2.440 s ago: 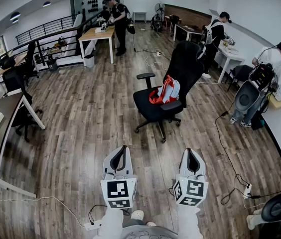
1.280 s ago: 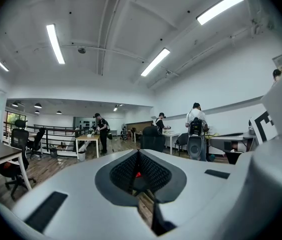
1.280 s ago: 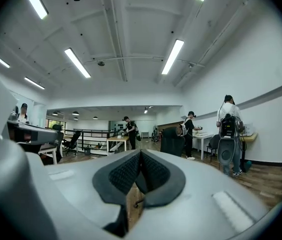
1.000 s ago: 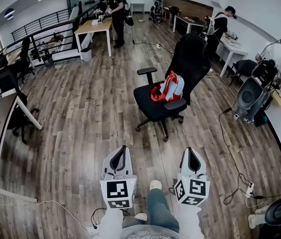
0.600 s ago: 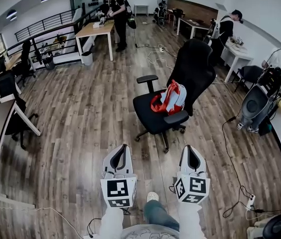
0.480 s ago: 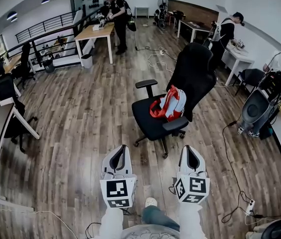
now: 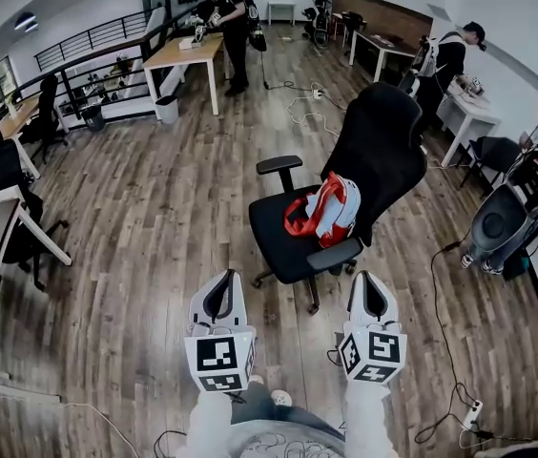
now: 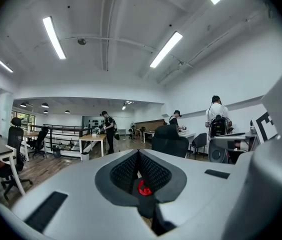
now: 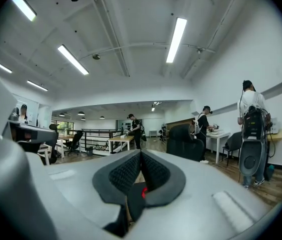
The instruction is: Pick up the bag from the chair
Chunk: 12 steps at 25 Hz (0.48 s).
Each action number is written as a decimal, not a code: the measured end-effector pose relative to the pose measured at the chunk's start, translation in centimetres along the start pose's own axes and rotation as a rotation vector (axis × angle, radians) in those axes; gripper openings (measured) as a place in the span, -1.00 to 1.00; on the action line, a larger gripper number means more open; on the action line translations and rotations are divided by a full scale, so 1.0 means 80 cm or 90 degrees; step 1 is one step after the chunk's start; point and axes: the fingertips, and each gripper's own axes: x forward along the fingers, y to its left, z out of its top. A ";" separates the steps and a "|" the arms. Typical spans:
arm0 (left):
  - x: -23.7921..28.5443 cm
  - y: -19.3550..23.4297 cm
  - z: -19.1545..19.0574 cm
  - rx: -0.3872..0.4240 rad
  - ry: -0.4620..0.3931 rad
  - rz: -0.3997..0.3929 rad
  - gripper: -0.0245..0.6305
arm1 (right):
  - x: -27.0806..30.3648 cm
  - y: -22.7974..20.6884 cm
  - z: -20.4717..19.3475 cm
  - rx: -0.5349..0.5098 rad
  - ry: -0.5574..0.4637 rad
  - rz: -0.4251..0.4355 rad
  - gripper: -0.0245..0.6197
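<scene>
A red and white bag (image 7: 327,208) leans against the backrest on the seat of a black office chair (image 7: 383,151) in the middle of the head view. My left gripper (image 7: 218,297) and right gripper (image 7: 370,298) are held side by side below the chair, a short way from its seat, both pointing level toward it. Both are shut with nothing between the jaws. In the left gripper view the chair's black backrest (image 8: 170,145) shows just above the shut left gripper (image 8: 139,156). The right gripper view shows the backrest (image 9: 184,140) beyond the shut right gripper (image 9: 141,157).
Wooden floor all around. A wooden desk (image 7: 190,57) with a person (image 7: 234,12) stands at the back. Desks and black chairs (image 7: 7,175) line the left. People and a grey machine (image 7: 499,222) stand at right, with cables (image 7: 445,303) on the floor there.
The chair and bag have come nearer and lower in the head view as I walked toward them. Both grippers kept their place before me and stayed shut.
</scene>
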 end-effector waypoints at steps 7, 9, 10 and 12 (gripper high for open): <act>0.099 0.014 -0.009 0.003 0.019 0.000 -0.91 | 0.087 -0.043 -0.012 0.015 0.006 -0.024 -0.89; 0.135 0.023 -0.008 0.003 0.019 -0.003 -0.91 | 0.119 -0.051 -0.014 0.016 0.008 -0.026 -0.85; 0.154 0.028 -0.007 0.002 0.017 -0.005 -0.91 | 0.137 -0.055 -0.014 0.015 0.007 -0.028 -0.85; 0.195 0.037 -0.002 0.002 0.013 -0.011 -0.91 | 0.173 -0.060 -0.013 0.014 0.003 -0.031 -0.85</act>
